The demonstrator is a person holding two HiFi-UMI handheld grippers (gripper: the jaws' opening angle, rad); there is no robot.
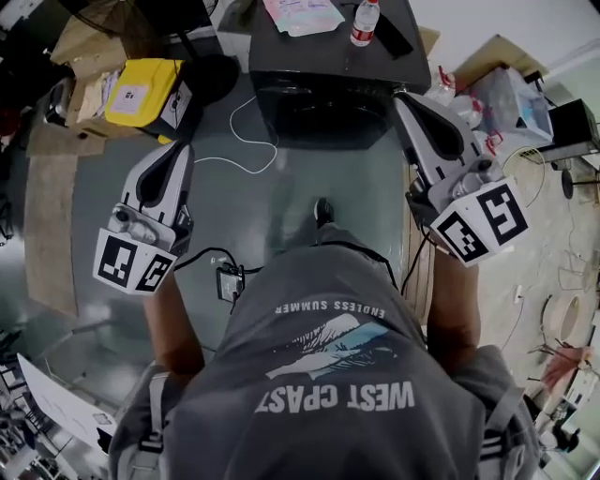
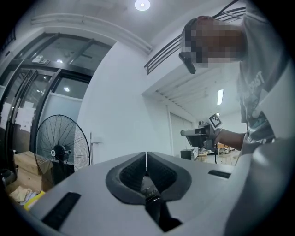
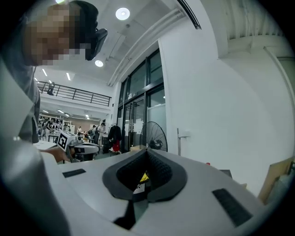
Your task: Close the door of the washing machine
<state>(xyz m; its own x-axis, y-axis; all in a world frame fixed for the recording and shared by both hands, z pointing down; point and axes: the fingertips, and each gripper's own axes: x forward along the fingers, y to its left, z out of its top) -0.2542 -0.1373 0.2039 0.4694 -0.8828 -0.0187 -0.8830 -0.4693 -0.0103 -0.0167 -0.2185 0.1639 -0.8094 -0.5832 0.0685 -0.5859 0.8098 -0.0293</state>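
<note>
The black washing machine (image 1: 328, 84) stands ahead of me at the top of the head view. Its dark front (image 1: 323, 120) looks flush, though I cannot make out the door itself from above. My left gripper (image 1: 178, 150) is raised on the left, pointing level toward the machine, its jaws shut on nothing. My right gripper (image 1: 403, 98) is up beside the machine's right corner, also shut and empty. In the left gripper view the pads (image 2: 146, 156) meet against a white wall. The right gripper's pads (image 3: 147, 154) touch too. Neither gripper touches the machine.
A bottle (image 1: 365, 22) and a flat pouch (image 1: 302, 14) lie on the machine's top. A yellow box (image 1: 141, 91) sits to its left and a clear plastic bin (image 1: 511, 103) to its right. A white cable (image 1: 246, 141) loops over the floor. A standing fan (image 2: 60, 152) is nearby.
</note>
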